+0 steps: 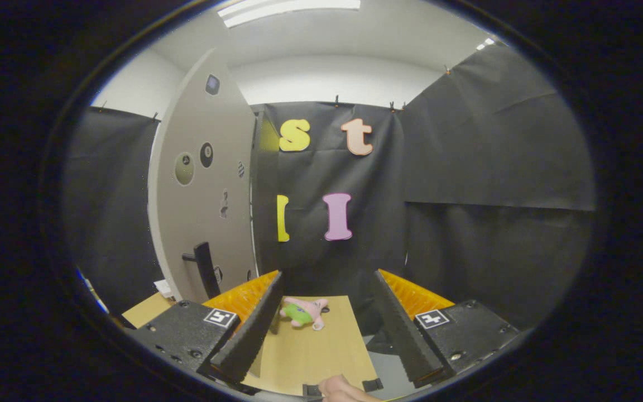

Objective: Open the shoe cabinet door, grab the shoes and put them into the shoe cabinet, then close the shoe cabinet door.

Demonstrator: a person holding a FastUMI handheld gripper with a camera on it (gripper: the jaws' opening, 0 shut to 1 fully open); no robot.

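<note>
In the gripper view the gripper [327, 296] is held level, a little above a light wooden table [310, 352], and its two fingers stand wide apart with nothing between them, so the jaws are open and hold no thing. The inner faces of the fingers carry a ribbed, saw-like texture, which I judge is there to give grip on soft things, and each finger body has a small square marker on top. Ahead of the fingers and to their left stands the shoe cabinet door [201, 184], a tall, smooth, pale grey panel that looks curved because of the lens; it stands edge-on toward the camera, so I judge it is already swung open. On its lower part sits a dark bar handle [205, 269], straight and narrow, placed where a hand or gripper can pull it. Some round and small stickers are on the panel face. On the table, just ahead of the left finger tip, lies a small plush toy [303, 312], pink with a green part, soft and rounded, lying on its side. I cannot see any shoes here, so their place cannot be told. A person's hand [344, 389] shows at the near edge of the table, below the fingers
</note>
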